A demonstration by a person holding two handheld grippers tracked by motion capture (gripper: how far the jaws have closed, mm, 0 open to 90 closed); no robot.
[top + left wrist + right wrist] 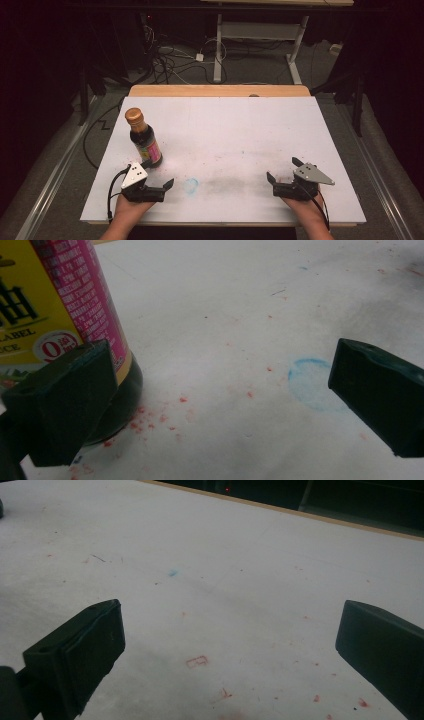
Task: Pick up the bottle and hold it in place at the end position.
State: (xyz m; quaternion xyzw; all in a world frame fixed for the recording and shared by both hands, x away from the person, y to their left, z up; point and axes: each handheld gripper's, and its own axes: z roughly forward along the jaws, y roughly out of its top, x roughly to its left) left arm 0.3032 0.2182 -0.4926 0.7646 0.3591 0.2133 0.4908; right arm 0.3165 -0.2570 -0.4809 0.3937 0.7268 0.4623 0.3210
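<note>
Dark sauce filled the glass bottle (143, 138), which stood upright near the left edge of the white table (235, 130), capped in gold and wrapped in a yellow and pink label. In the high view the left gripper (159, 173) lay low on the tabletop just in front of the bottle, held in the person's left hand (131, 207), its jaws spread wide with nothing between them. The left gripper view showed the bottle's base (75, 330) just behind one jaw, off to the side of the gap rather than inside it; whether that jaw touched the glass could not be told. A faint blue ring (311, 382) was drawn on the table near the other jaw, and red specks (150, 417) dotted the surface around the bottle's foot.

The right gripper (283, 169) rested well apart from the bottle, near the table's right front corner, in the right hand (310, 210). Its jaws also stood fully apart and empty, pointing across bare, stained tabletop with a small red mark (197, 661) between them.
</note>
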